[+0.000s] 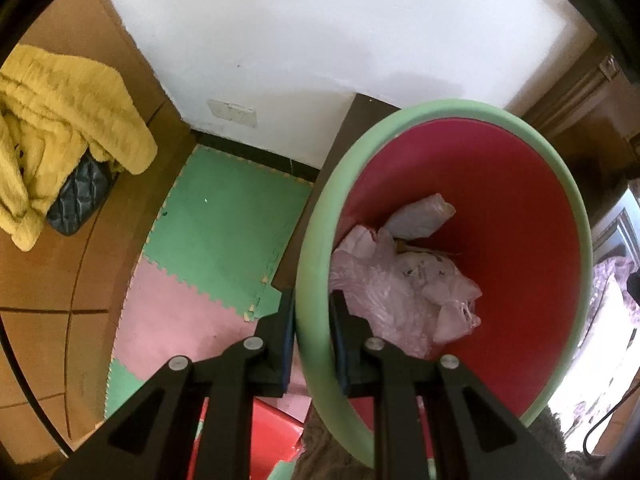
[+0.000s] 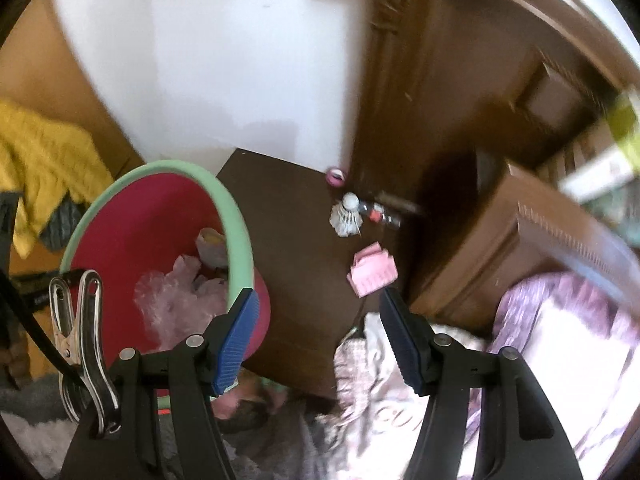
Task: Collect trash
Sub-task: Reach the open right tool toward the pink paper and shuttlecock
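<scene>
Through the left wrist camera, the left tool (image 1: 313, 332) is clenching the green rim of the red bin (image 1: 520, 216), one pad outside the wall and one inside. The bin is hanging tilted beside a dark worktop (image 1: 352, 132), above a foam-mat floor (image 1: 224, 216). Crumpled pink plastic (image 1: 404, 292) and a pale wrapper (image 1: 420, 216) are already lying inside it.

Through the right wrist camera, the right tool (image 2: 316, 312) is standing released, with nothing between its blue pads, and it is hovering over the worktop's near edge just beside the bin. Further along the worktop, a pink paper scrap (image 2: 374, 274), a shuttlecock (image 2: 347, 216), a small clear bottle (image 2: 380, 214) and a pink tape roll (image 2: 335, 176) are waiting, still uncollected.

The picture is smearing on the right side, so aim may be suffering. The flat pink scrap is likely the nearest target; pads closing on thin paper could slide it away or pinch only a corner and drop it short of the bin. A rim grip is also letting the bin swing, which could tip its light contents out.
</scene>
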Demonstrator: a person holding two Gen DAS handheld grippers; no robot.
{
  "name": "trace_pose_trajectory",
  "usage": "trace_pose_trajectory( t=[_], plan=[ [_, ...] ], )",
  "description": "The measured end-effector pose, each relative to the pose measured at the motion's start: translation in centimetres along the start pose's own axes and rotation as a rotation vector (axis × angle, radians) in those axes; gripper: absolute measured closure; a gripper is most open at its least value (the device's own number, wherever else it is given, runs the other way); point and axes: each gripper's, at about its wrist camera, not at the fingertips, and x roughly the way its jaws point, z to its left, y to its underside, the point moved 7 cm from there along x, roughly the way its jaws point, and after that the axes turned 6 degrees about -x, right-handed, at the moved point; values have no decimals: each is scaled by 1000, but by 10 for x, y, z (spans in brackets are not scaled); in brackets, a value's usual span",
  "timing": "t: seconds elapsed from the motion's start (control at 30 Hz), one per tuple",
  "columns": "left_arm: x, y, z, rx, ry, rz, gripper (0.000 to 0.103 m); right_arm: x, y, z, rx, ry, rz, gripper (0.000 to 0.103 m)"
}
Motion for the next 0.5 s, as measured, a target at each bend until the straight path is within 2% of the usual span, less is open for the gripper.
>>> trace_pose_trajectory(
  t=[0.37,0.5],
  plan=[
    [4,-1,2,41,2,12,86,-20,27,-72,184,131,1,39],
    [3,-2,1,35,21,0,86,-31,34,-81,199,154,-14,39]
  ],
)
